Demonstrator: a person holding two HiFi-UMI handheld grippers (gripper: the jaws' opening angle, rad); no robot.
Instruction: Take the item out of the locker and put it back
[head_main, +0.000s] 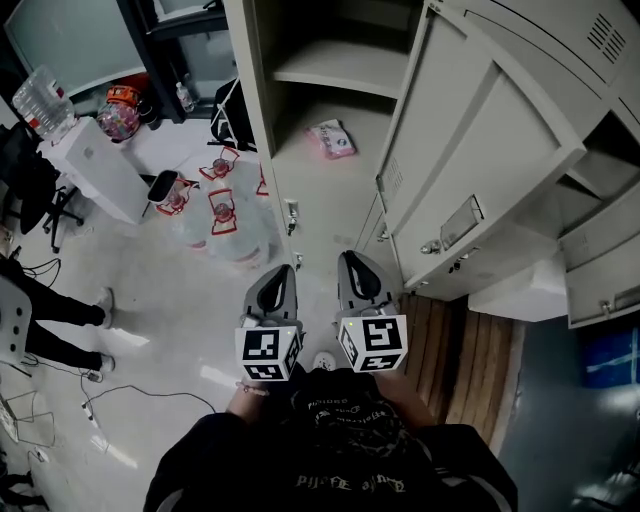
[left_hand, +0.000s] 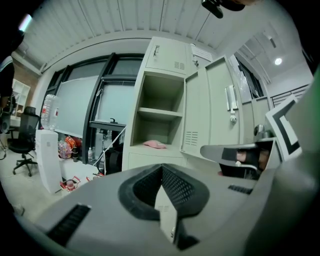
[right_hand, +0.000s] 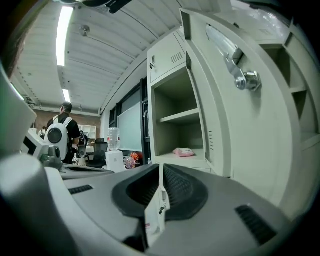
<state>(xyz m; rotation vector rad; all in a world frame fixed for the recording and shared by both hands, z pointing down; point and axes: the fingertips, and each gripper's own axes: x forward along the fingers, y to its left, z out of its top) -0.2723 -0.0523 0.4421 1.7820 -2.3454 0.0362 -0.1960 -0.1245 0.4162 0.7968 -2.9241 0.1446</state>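
Note:
A pink packet (head_main: 332, 138) lies on the lower shelf of the open grey locker (head_main: 300, 75). The left gripper view shows this packet (left_hand: 154, 144) far ahead, and the right gripper view shows the packet (right_hand: 183, 152) on the same shelf. My left gripper (head_main: 277, 283) and right gripper (head_main: 358, 272) hang side by side close to my body, well short of the locker. Both point toward it. The left gripper (left_hand: 161, 171) is shut with nothing in it. The right gripper (right_hand: 161, 172) is shut and holds nothing either.
The locker door (head_main: 480, 150) stands swung open at the right, beside more lockers. Several water jugs (head_main: 225, 210) sit on the floor at the left of the locker. A white water dispenser (head_main: 90, 165) and an office chair stand further left. A person's legs (head_main: 60, 310) and cables are at the left edge.

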